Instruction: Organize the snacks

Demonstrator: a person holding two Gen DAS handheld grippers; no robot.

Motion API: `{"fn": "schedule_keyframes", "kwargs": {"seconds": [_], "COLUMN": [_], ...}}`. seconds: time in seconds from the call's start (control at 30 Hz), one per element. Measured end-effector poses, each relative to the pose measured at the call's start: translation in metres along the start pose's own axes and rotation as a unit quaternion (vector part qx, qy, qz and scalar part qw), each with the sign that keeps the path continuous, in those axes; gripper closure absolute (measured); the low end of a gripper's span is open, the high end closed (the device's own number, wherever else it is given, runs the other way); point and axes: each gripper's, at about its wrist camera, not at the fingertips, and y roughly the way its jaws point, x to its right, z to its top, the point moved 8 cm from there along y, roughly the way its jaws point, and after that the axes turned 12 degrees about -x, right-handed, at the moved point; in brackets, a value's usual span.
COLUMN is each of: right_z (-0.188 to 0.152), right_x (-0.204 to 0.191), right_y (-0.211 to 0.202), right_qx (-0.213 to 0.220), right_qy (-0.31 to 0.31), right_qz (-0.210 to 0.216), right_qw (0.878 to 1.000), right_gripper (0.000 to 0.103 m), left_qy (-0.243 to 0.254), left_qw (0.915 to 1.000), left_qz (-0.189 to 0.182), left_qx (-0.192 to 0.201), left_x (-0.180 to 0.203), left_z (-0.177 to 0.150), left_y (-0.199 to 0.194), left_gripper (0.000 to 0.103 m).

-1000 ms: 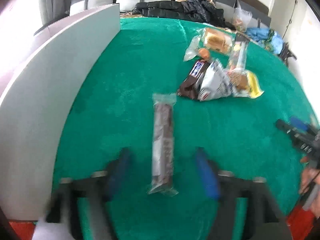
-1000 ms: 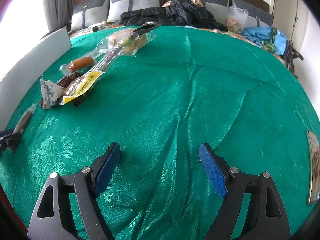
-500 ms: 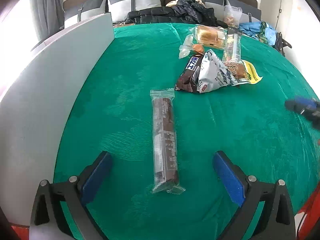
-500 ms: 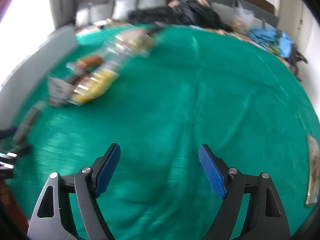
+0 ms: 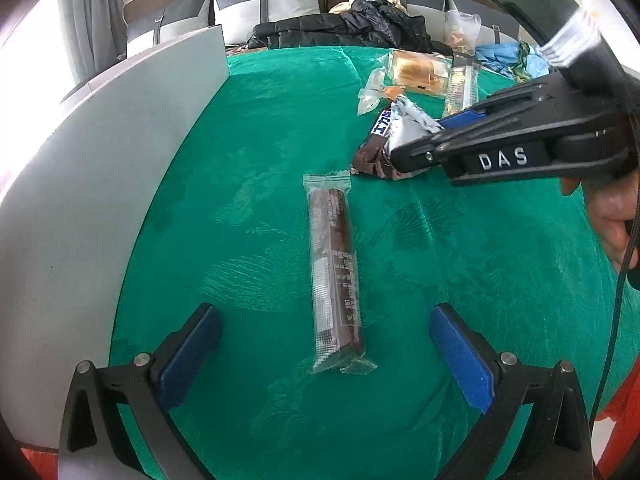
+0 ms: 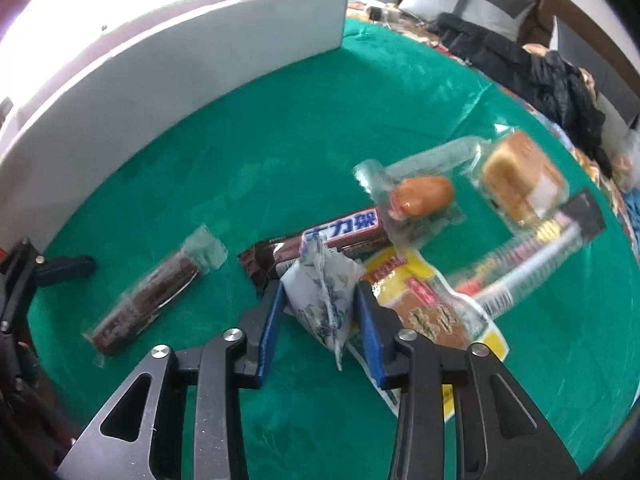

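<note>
Your right gripper reaches in low from the right w/ fingers nearly level, jaws narrowed onto the white pouch, one blue pad on each side; pouch stands on edge between them, long axis running away from you. It sits at the near end of the snack pile, overlapping the brown bar and touching the yellow pack. Your left gripper hangs low w/ jaws spread wide, gripping nothing. The cookie roll lies flat on the green cloth between its fingers, long axis pointing straight away toward the far edge, roughly parallel to the white board along the left edge. Sausage, bread and a long clear pack lie further back.
</note>
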Motion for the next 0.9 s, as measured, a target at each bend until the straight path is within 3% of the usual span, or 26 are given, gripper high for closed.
{"fn": "schedule_keyframes", "kwargs": {"seconds": [0.07,0.23,0.33,0.43,0.53,0.6,0.63,0.67,0.7,0.9], "right_z": [-0.002,-0.032,-0.065,-0.108,-0.143,-0.156,-0.162,-0.166,-0.17,-0.177], "right_x": [0.001,0.007,0.022,0.05,0.072,0.077,0.081,0.081,0.08,0.079], "right_y": [-0.005,-0.039,-0.066,-0.082,-0.066,-0.055,-0.051,-0.048,-0.049,-0.037], "right_qx": [0.0,0.041,0.082,0.109,0.09,0.081,0.081,0.082,0.084,0.079], "right_qy": [0.015,0.049,0.103,0.175,0.218,0.228,0.236,0.243,0.248,0.233], "right_qz": [0.012,0.041,0.048,0.01,-0.018,-0.017,-0.015,-0.011,-0.013,-0.049], "right_qw": [1.0,0.997,0.99,0.979,0.972,0.97,0.968,0.966,0.965,0.968], "right_gripper": [0.072,0.073,0.073,0.072,0.072,0.065,0.054,0.035,0.03,0.028], "left_qy": [-0.001,-0.002,-0.002,-0.005,-0.007,-0.007,-0.007,-0.007,-0.007,-0.008], "left_qw": [1.0,1.0,1.0,1.0,0.9999,0.9999,0.9999,1.0,1.0,0.9999], "left_qz": [0.0,0.001,0.001,0.002,0.002,0.002,0.001,0.001,0.001,0.002], "left_qx": [0.001,0.002,0.002,0.004,0.007,0.008,0.008,0.007,0.007,0.008], "left_x": [0.0,0.0,-0.001,-0.001,-0.002,-0.002,-0.002,-0.003,-0.003,-0.003], "left_z": [0.0,0.001,0.001,0.001,0.002,0.001,0.0,0.0,0.0,0.0], "left_y": [0.0,0.001,0.001,0.001,0.001,0.001,0.001,0.0,0.0,0.0], "left_gripper": [0.0,0.0,0.0,0.0,0.0,0.0,0.0,0.0,0.0,0.0]}}
